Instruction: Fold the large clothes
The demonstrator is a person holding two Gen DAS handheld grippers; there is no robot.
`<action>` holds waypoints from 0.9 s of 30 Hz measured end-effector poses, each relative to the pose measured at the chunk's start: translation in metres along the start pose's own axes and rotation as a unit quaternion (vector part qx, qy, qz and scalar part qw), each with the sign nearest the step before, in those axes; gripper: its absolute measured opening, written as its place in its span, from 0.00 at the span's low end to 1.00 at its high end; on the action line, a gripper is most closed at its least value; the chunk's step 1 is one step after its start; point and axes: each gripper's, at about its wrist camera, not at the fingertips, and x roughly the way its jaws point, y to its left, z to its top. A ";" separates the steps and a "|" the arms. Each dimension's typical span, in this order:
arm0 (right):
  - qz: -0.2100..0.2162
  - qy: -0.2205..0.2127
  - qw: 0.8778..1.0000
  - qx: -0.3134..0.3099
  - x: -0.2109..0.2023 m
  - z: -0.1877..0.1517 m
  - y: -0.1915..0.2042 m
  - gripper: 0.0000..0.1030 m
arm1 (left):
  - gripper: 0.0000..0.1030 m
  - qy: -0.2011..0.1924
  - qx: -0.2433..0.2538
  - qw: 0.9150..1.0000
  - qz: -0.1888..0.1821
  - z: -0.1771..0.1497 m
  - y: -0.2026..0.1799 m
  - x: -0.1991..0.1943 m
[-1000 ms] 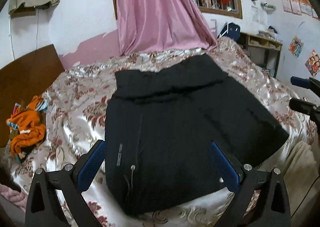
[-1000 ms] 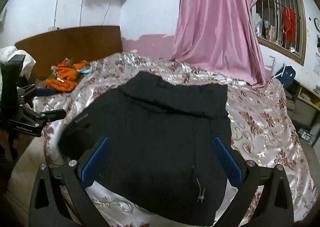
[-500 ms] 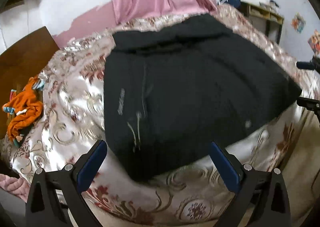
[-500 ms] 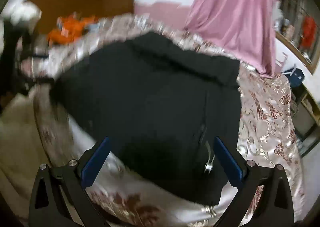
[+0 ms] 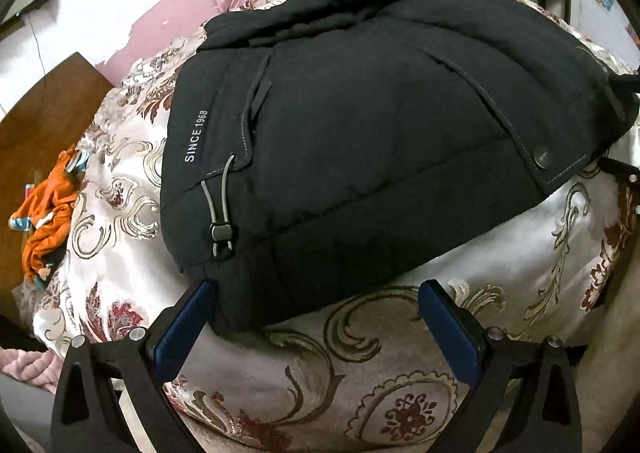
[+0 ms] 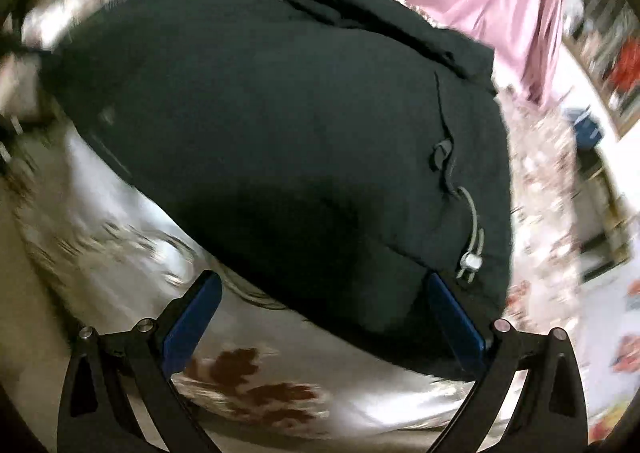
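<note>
Both grippers nearer the black jacket [image 5: 360, 141] hem; right view perhaps motion-blurred.

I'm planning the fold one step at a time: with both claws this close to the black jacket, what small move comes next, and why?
Probably ease both open claws forward and pinch the near hem. The left claw and right claw each straddle a near corner of the black jacket, which lies flat on the bedspread, ungripped.

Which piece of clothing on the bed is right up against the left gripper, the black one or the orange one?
The black jacket: its near hem corner sits at the open left gripper. The crumpled orange garment lies far off to the side on the floral bedspread.
</note>
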 end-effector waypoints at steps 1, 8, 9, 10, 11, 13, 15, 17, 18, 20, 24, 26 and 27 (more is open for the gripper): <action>-0.021 0.000 1.000 -0.006 0.002 0.000 0.002 0.97 | 1.00 0.001 -0.003 1.000 0.000 -0.001 0.001 0.001; -0.021 -0.042 0.996 0.078 -0.009 0.006 -0.025 0.97 | 1.00 -0.005 -0.031 0.999 -0.016 -0.003 0.012 -0.004; -0.012 -0.048 0.995 0.087 -0.011 0.006 -0.031 0.97 | 1.00 -0.007 -0.038 0.999 -0.021 -0.004 0.015 -0.005; 0.003 -0.057 0.993 0.099 -0.016 0.007 -0.037 0.97 | 1.00 -0.009 -0.042 0.999 -0.026 -0.004 0.018 -0.006; 0.017 -0.062 0.992 0.106 -0.020 0.008 -0.042 0.97 | 1.00 -0.012 -0.047 0.998 -0.033 -0.004 0.021 -0.008; 0.044 -0.068 0.990 0.114 -0.022 0.016 -0.053 0.97 | 1.00 -0.023 -0.052 0.997 -0.044 -0.004 0.026 -0.011; 0.077 -0.073 0.987 0.120 -0.025 0.017 -0.063 0.97 | 1.00 -0.038 -0.051 0.996 -0.055 -0.006 0.027 -0.018; 0.108 -0.080 0.983 0.128 -0.028 0.022 -0.075 0.97 | 1.00 -0.051 -0.047 0.996 -0.062 -0.006 0.027 -0.022; 0.117 -0.082 0.981 0.131 -0.027 0.025 -0.078 0.97 | 1.00 -0.058 -0.042 0.995 -0.068 -0.007 0.024 -0.026; 0.141 -0.084 0.976 0.142 -0.026 0.037 -0.093 0.97 | 1.00 -0.069 -0.029 0.994 -0.074 -0.007 0.020 -0.030; 0.170 -0.089 0.969 0.157 -0.019 0.059 -0.113 0.97 | 1.00 -0.071 0.011 0.996 -0.055 -0.004 0.004 -0.029; 0.180 -0.093 0.965 0.168 -0.017 0.067 -0.120 0.97 | 1.00 -0.068 0.025 0.997 -0.041 -0.001 -0.002 -0.025; 0.183 -0.094 0.963 0.173 -0.019 0.073 -0.122 0.97 | 1.00 -0.060 0.032 0.997 -0.021 0.001 -0.006 -0.020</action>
